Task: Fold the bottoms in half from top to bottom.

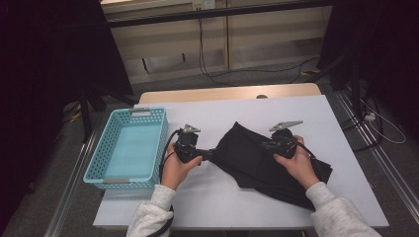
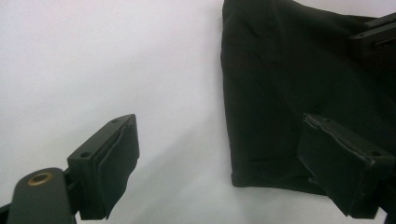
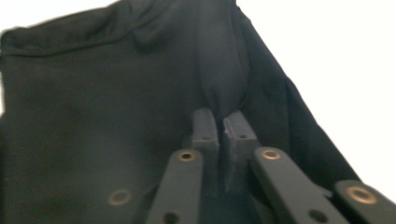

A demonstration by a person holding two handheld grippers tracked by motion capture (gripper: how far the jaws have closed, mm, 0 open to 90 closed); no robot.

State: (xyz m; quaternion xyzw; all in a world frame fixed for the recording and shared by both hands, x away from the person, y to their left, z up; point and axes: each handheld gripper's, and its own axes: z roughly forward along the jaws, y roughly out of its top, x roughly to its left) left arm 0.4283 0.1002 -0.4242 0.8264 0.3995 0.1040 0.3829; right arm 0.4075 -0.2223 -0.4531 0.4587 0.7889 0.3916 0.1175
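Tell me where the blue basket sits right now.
In the high view, the blue basket stands at the table's left edge, just left of the left tongs and apart from the black cloth.

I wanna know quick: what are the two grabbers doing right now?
Left gripper: open, jaws straddling the edge of the black cloth.
Right gripper: shut, pinching a fold of the cloth.

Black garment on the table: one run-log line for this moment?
left tool: open, at black garment edge | right tool: shut on black garment, fold pinched | basket: left of garment
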